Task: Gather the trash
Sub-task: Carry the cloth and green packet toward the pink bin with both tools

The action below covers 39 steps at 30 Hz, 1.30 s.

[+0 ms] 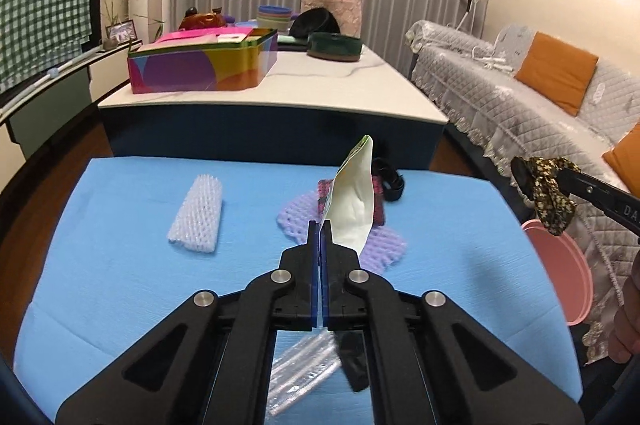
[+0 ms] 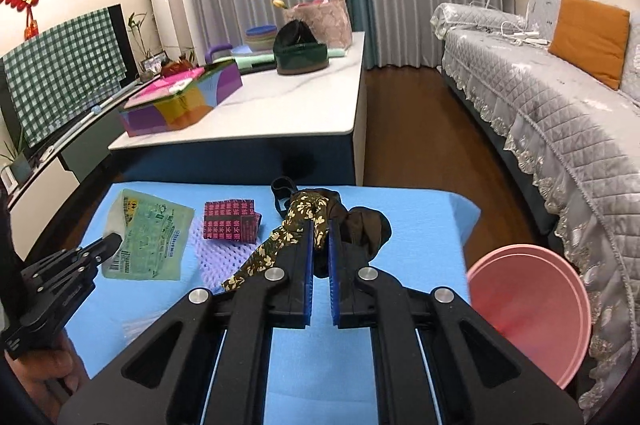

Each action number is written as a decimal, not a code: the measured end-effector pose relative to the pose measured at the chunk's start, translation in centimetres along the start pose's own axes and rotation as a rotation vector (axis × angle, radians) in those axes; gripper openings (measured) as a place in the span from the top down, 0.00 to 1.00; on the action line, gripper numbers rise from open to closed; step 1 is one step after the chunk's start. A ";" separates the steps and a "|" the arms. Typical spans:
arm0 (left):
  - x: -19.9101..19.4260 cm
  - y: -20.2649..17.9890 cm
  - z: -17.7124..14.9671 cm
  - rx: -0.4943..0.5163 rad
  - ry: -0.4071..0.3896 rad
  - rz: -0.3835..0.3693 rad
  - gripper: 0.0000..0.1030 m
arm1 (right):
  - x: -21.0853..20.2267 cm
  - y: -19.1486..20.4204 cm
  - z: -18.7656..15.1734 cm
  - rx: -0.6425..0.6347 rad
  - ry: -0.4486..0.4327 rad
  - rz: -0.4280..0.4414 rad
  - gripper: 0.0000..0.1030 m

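My left gripper [image 1: 320, 225] is shut on the lower corner of a green and white pouch [image 1: 354, 197], which stands up above the blue mat [image 1: 120, 265]. In the right wrist view the same pouch [image 2: 148, 241] hangs from the left gripper [image 2: 114, 239]. My right gripper [image 2: 320, 223] is shut on a dark floral cloth strip [image 2: 260, 257] with a brown bunch of fabric, lifted off the mat. From the left wrist view that floral cloth [image 1: 554, 197] dangles from the right gripper [image 1: 522, 173] over the mat's right edge.
On the mat lie a white foam net [image 1: 196, 215], a purple foam net [image 1: 296, 221], a magenta patterned packet [image 2: 228, 221], a black band [image 1: 390, 179] and a clear wrapper [image 1: 300, 377]. A pink basin [image 2: 532, 309] sits right of the mat, beside the sofa [image 2: 560, 113].
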<state>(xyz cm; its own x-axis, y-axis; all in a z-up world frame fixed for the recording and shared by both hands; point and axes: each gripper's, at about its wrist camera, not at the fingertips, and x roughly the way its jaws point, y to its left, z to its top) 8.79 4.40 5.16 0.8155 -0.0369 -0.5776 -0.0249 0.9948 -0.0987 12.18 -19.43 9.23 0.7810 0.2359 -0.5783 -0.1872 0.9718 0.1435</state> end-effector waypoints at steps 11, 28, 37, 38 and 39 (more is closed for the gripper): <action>-2.7 -2.2 0.2 0.015 -0.053 -0.093 1.00 | -2.9 -0.8 -1.7 -0.031 -0.035 -0.005 0.93; -2.3 -8.2 0.2 0.080 -0.055 -0.199 1.00 | -5.6 -7.1 -3.3 0.052 -0.098 -0.119 0.93; -1.6 -12.3 0.7 0.084 -0.027 -0.298 1.00 | -7.3 -11.6 -4.3 0.103 -0.115 -0.207 0.93; -1.5 -12.9 0.8 0.089 -0.025 -0.311 1.00 | -7.4 -12.0 -4.4 0.110 -0.116 -0.216 0.93; -1.4 -13.4 1.0 0.095 -0.023 -0.324 1.00 | -7.4 -12.7 -4.5 0.119 -0.116 -0.229 0.93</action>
<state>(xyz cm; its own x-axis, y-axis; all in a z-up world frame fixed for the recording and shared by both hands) 8.54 -8.83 8.11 0.7852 -0.3518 -0.5096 0.2911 0.9360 -0.1977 6.09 -33.48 8.11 0.8592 0.0015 -0.5116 0.0681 0.9908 0.1172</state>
